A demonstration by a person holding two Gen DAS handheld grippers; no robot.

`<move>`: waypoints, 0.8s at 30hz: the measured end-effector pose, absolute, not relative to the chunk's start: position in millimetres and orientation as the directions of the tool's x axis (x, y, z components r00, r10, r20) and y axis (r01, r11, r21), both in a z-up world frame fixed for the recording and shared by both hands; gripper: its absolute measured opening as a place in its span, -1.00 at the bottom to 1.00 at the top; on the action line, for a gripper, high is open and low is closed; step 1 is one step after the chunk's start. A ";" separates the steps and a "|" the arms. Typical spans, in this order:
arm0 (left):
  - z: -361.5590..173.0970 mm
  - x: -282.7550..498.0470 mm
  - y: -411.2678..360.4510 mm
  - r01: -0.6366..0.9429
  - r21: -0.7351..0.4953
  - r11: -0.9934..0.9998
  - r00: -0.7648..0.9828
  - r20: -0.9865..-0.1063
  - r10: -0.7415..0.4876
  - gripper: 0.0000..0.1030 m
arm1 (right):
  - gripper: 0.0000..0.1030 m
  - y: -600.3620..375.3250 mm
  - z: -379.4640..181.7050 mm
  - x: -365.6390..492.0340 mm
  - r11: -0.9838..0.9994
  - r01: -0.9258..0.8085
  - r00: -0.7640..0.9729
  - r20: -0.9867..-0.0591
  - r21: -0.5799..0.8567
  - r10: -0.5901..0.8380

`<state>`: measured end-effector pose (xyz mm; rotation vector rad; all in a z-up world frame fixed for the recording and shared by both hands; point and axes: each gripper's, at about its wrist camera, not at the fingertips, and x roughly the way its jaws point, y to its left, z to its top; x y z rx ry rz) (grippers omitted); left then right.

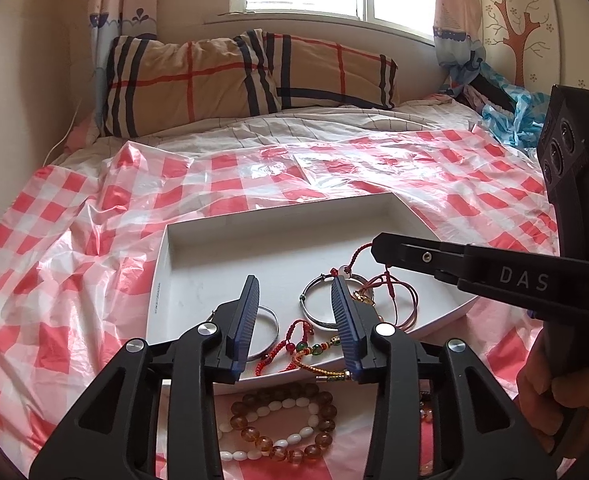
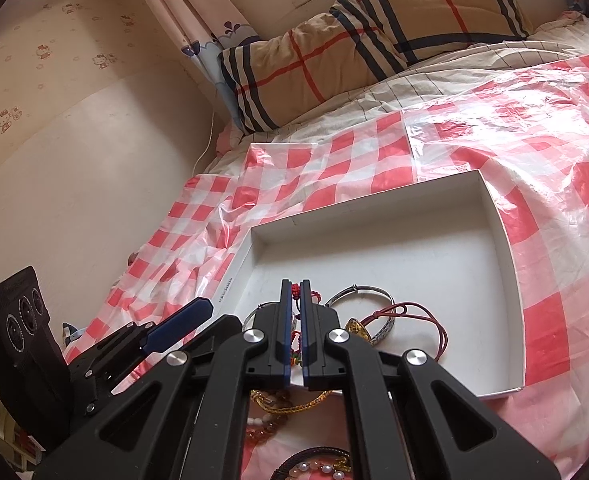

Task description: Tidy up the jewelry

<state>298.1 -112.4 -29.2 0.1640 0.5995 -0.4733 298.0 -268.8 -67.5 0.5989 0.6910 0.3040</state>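
Left gripper: jaws parted, nothing pressed between the pads; it hangs over the near edge of the white tray, just above a red beaded cord bracelet.
Right gripper: jaws closed on a red knotted cord, the strand pinched between the blue pads; tip inside the tray near its near edge. From the left wrist view the cord runs from that tip down toward the jewellery.
Tray contents: a plain silver bangle by the near-left part, a second silver bangle mid-tray, a thin red string loop and a gold ring-like piece toward the near-right.
Outside the tray: a bracelet of amber and white beads lies on the checked plastic sheet just off the tray's near edge; a gold chain lies there too.
Step in hand, judged: setting the held cord down in the tray.
Advice: lower until the cord rests on bare tray floor toward the far half, clear of the bangles, then release.
Risk: cords lie crossed near the near edge; lifting one may drag its neighbours.
Left gripper next, judged: free to take the bead bracelet, gripping across a single strand.
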 end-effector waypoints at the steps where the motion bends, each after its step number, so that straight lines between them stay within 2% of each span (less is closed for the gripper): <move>1: -29.3 298.0 -112.2 0.472 0.014 0.882 0.724 -0.577 -0.378 -0.25 | -0.91 -269.9 -68.9 297.6 0.791 -0.064 0.736 -0.506 0.609 0.449; 2: -29.1 297.9 -112.2 0.469 0.016 0.883 0.726 -0.576 -0.375 -0.20 | -0.91 -270.7 -70.5 298.2 0.790 -0.058 0.736 -0.509 0.610 0.447; 4: -28.9 297.1 -111.8 0.460 0.020 0.888 0.734 -0.572 -0.367 -0.12 | -0.59 -273.9 -73.0 298.0 0.787 -0.040 0.738 -0.512 0.616 0.438; 5: -28.5 297.0 -111.3 0.455 0.022 0.890 0.738 -0.569 -0.363 -0.06 | -0.15 -274.8 -72.8 298.0 0.785 -0.032 0.743 -0.510 0.619 0.433; 6: -28.3 296.7 -110.8 0.451 0.023 0.892 0.741 -0.566 -0.360 -0.04 | 0.06 -276.2 -72.7 296.5 0.786 -0.025 0.751 -0.507 0.618 0.423; 11: -26.9 296.6 -108.4 0.430 0.026 0.902 0.756 -0.556 -0.345 0.15 | 0.06 -276.1 -71.2 295.6 0.785 -0.026 0.750 -0.507 0.619 0.425; 24: -26.8 298.0 -105.4 0.399 0.032 0.916 0.774 -0.549 -0.317 0.37 | 0.12 -273.2 -70.5 295.2 0.787 -0.022 0.746 -0.514 0.617 0.423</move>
